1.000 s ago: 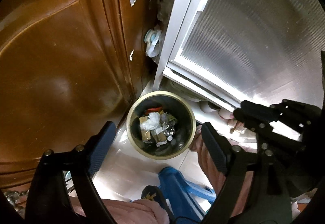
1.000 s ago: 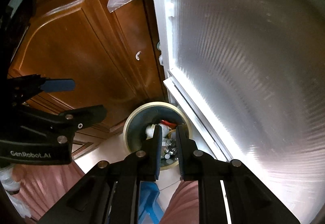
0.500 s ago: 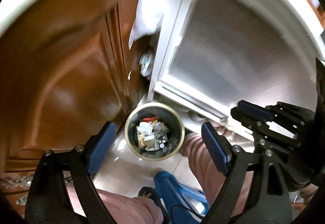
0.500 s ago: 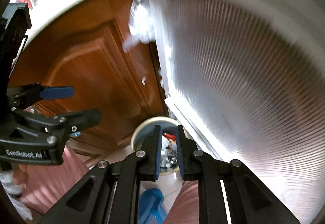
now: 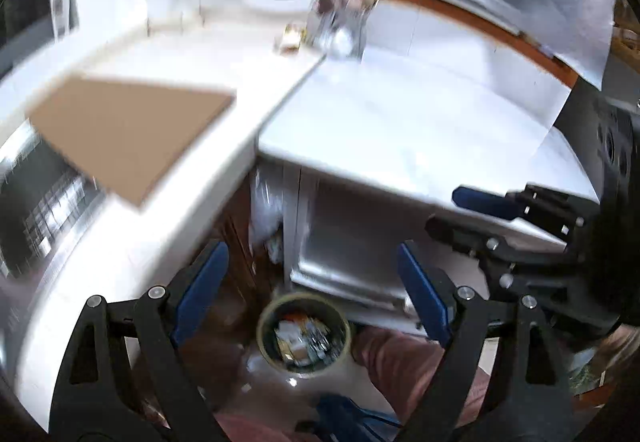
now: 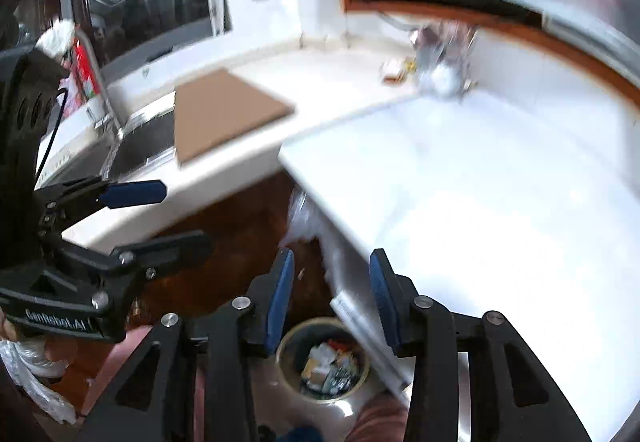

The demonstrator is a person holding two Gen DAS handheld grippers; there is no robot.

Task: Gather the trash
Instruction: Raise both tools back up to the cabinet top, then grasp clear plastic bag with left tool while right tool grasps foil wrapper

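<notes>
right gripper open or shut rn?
Open. In the right wrist view the right gripper shows a clear gap between its blue pads, nothing held; the bin shows through.

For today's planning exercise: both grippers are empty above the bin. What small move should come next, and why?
Probably reach the right gripper forward toward the small clutter at the back of the counter. Both grippers are open and hold nothing, the left gripper too; the bin below already holds trash, and that blurred clutter is the only loose stuff on the counter.
</notes>
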